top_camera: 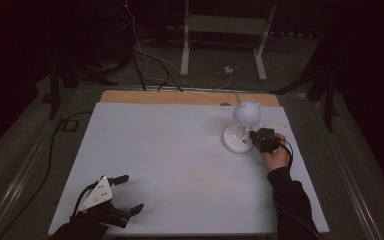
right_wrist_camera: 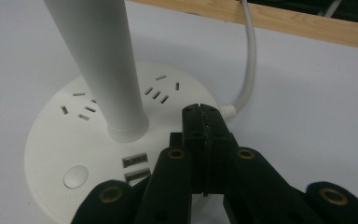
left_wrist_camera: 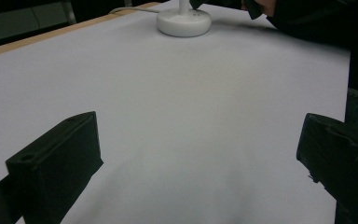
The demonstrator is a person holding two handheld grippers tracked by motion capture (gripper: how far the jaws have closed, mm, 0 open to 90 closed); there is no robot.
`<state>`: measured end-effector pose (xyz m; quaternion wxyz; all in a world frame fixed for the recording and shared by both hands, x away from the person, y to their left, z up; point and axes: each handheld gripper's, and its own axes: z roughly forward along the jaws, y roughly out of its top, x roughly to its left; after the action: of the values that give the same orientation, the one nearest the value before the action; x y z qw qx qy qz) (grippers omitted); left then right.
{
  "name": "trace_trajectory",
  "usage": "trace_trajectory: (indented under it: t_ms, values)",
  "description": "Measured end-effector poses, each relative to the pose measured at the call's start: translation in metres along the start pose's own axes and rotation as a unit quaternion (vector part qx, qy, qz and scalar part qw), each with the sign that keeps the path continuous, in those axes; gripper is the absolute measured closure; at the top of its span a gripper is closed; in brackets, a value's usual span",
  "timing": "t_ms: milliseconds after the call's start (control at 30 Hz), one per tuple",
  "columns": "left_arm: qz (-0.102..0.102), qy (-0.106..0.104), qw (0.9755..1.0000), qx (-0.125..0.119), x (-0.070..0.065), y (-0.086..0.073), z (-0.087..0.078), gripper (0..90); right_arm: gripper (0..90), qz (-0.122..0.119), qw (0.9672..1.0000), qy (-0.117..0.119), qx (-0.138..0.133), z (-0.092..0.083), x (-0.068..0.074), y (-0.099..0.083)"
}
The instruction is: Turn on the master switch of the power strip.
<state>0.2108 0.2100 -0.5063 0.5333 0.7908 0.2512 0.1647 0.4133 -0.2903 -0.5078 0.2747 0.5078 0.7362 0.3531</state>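
A white desk lamp with a round head [top_camera: 246, 113] stands on a round base [top_camera: 236, 140] at the table's far right; the base [right_wrist_camera: 102, 154] carries socket slots, two USB ports and a round button [right_wrist_camera: 75, 177], and shows far off as the base [left_wrist_camera: 183, 22]. My right gripper [top_camera: 261, 137] hovers at the base's right edge, jaws pressed together with nothing between them; its tip [right_wrist_camera: 204, 116] sits just over the base rim, right of the lamp stem [right_wrist_camera: 98, 65]. My left gripper [top_camera: 130, 192] rests near the front left corner, jaws wide apart and empty over bare table [left_wrist_camera: 196, 126].
The white table top [top_camera: 170, 160] has a wooden strip [top_camera: 180, 97] along its far edge. The lamp's white cable [right_wrist_camera: 249, 60] runs off the back edge. Behind the table, loose cables [top_camera: 145, 60] and a white frame's legs [top_camera: 185, 50] stand on the dark floor.
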Motion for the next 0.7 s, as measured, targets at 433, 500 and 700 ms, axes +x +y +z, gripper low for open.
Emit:
trace_trajectory:
  t_ms: [433, 500, 700]
  values:
    - [0.002, 0.0, 1.0, 0.002, -0.0003, 0.0, 0.0004, 0.2, 90.0, -0.015, 0.9997, -0.015, 0.007, 0.0009, 0.0049, 0.0004]
    - [0.001, 0.0, 1.0, 0.001, -0.0003, 0.0001, 0.0, 0.2, 90.0, -0.016, 0.9997, -0.015, 0.007, 0.001, 0.0048, 0.0002]
    - [0.002, -0.001, 1.0, 0.0, -0.0004, 0.0001, 0.0001, 0.3, 90.0, -0.009, 0.9998, -0.015, 0.007, 0.0015, 0.0049, -0.0007]
